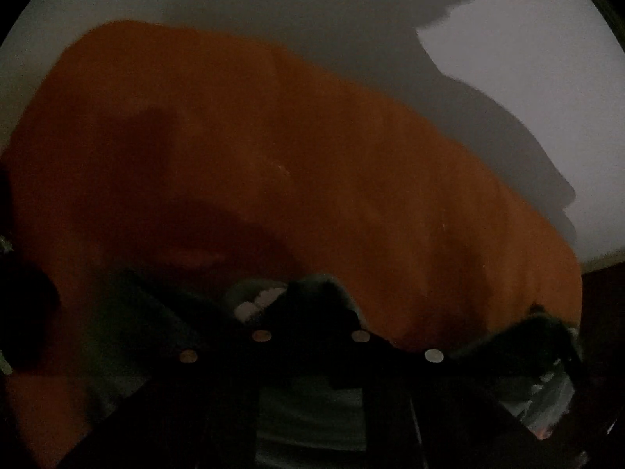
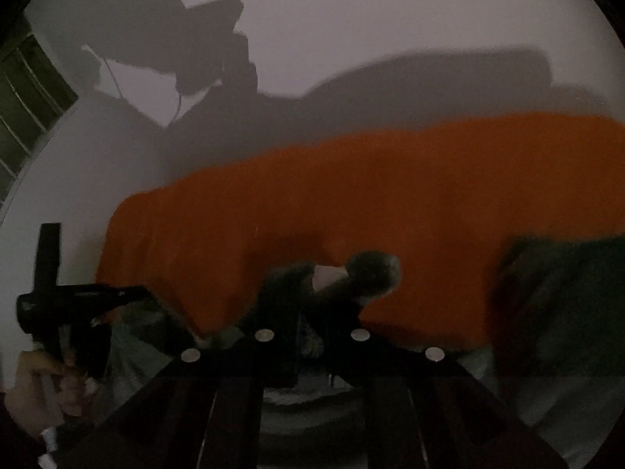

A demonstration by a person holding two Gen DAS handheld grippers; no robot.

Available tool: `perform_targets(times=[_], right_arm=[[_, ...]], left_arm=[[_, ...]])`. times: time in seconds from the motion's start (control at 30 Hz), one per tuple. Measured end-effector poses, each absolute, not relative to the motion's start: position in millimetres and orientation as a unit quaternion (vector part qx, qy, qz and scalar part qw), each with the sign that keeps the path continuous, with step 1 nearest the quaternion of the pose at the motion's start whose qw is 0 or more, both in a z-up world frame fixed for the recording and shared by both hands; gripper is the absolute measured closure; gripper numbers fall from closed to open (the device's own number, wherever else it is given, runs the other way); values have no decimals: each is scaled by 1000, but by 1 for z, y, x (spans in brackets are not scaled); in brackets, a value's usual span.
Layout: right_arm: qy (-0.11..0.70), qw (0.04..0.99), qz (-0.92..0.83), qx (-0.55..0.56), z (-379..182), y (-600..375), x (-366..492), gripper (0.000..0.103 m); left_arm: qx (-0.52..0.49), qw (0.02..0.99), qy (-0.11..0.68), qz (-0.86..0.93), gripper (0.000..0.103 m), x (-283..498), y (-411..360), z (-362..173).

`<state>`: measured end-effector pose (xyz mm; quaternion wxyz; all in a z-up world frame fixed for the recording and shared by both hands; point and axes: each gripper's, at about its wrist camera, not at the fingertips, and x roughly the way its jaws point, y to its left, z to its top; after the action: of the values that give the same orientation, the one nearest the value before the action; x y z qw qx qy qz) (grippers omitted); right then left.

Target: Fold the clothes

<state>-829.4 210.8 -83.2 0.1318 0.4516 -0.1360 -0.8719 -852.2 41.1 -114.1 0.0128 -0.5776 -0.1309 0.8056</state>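
An orange garment point(image 1: 273, 156) lies spread across a white table point(image 1: 547, 78); both views are dim and blurred. My left gripper point(image 1: 312, 293) sits at the garment's near edge, fingertips drawn together on the cloth. The right wrist view shows the same orange garment point(image 2: 390, 195) running left to right. There my right gripper point(image 2: 332, 273) is closed on its near hem, a pale patch showing beside the fingers. The left gripper point(image 2: 133, 293) appears at the left by the garment's end, held by a hand point(image 2: 35, 383). The right gripper point(image 1: 547, 328) shows dark at the far right.
Bare white table point(image 2: 351, 19) stretches beyond the garment, crossed by shadows of the person and the grippers. A blurred dark green shape point(image 2: 566, 293) sits at the right, close to the camera. Slatted shelving or a blind point(image 2: 23, 90) lies past the table's left edge.
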Motion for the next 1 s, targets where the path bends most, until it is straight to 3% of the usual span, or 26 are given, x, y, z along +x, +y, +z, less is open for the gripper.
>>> perform_targets(times=[0.1, 0.2, 0.27, 0.3, 0.33, 0.43, 0.5, 0.53, 0.7, 0.9, 1.0], right_arm=[[-121, 116, -868, 468, -103, 215, -837, 95], [-137, 108, -822, 542, -143, 230, -850, 88], [-160, 102, -789, 584, -163, 244, -854, 72], [-168, 95, -791, 580, -162, 252, -852, 57], [-176, 90, -796, 572, -157, 261, -847, 50], [-212, 111, -814, 529, -126, 289, -808, 49], [-231, 121, -819, 511, -112, 302, -766, 45], [-239, 123, -819, 507, -108, 310, -742, 43], [-262, 69, -807, 525, -113, 373, -650, 42], [-298, -22, -791, 535, -125, 508, -583, 42], [-361, -43, -782, 507, -131, 588, -563, 26]], left_arm=[[-540, -3, -140, 830, 96, -857, 28, -111], [-555, -10, -119, 823, 96, -871, 21, -126], [-588, 11, -150, 795, 96, -885, 17, -138], [-595, 23, -166, 786, 95, -887, 16, -139], [-595, 36, -173, 784, 94, -880, 18, -136], [-586, 67, -178, 788, 75, -844, 28, -116], [-577, 73, -184, 793, 42, -806, 37, -104], [-572, 77, -196, 792, 38, -786, 41, -104], [-588, 94, -262, 759, 37, -697, 80, -129], [-628, 130, -268, 719, 37, -682, 199, -162], [-633, 167, -253, 713, 37, -685, 279, -165]])
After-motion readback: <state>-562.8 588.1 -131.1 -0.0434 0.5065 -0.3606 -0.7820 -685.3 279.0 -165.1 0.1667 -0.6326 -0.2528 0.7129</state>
